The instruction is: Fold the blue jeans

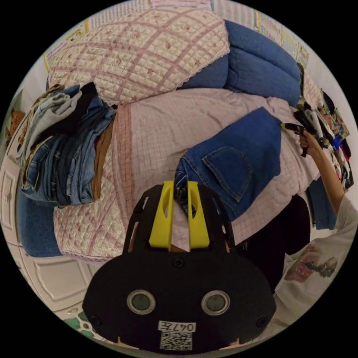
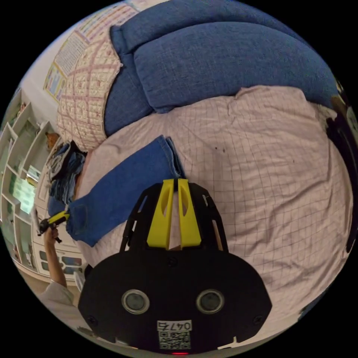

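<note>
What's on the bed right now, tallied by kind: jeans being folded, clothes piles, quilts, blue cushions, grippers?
Jeans being folded: 1
Clothes piles: 1
Quilts: 1
Blue cushions: 2
Grippers: 2, left gripper and right gripper, each shut on the jeans
Total: 7

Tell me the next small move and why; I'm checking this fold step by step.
Probably carry the right tool, shut on the jeans' leg end, across toward the left tool, which grips the waist end. The jeans lie stretched in one long strip between both tools on the checked bed cover, so bringing ends together would halve them.
</note>
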A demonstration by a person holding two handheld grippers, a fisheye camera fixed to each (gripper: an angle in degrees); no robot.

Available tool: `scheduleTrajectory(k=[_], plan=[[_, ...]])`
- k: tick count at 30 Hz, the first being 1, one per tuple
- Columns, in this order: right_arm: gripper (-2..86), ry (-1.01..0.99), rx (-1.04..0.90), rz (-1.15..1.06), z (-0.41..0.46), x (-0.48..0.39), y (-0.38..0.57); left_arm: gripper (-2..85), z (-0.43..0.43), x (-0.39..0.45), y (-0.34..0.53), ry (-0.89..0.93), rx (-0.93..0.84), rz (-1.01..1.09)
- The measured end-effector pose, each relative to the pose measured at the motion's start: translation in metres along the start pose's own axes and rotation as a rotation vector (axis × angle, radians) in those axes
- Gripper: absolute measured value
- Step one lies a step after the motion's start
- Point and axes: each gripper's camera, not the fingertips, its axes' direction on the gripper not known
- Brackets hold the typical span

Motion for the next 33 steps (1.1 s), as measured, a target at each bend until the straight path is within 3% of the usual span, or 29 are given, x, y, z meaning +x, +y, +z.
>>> scheduleTrajectory(k=[5,8,13,17,23,28,33], plan=[[0.2,-0.064,-0.016,0.047,-0.001,0.017,0.017,8.0,0.007,-0.023,0.046,0.108,0.057,-0.092],[1.4,-0.104,0.031,0.105,-0.017,0.028,0.033,11.6,-0.005,-0.032,0.087,0.084,0.095,-0.156],[4.0,-0.190,-0.019,0.153,-0.022,0.038,0.053,11.4,-0.054,-0.010,0.167,0.121,0.267,-0.179],[5.1,-0.178,-0.041,0.189,-0.023,0.035,0.064,10.2,-0.075,0.086,0.219,0.217,0.355,-0.009],[4.0,-0.198,-0.016,0.278,-0.046,0.030,0.082,10.1,-0.023,0.245,0.259,0.270,0.326,0.165],[0.8,-0.285,0.034,0.287,-0.084,0.022,0.094,10.9,0.015,0.331,0.255,0.214,0.252,0.259],[0.3,-0.246,0.056,0.148,-0.153,-0.022,0.089,11.8,0.046,0.397,0.271,0.066,0.114,0.450]])
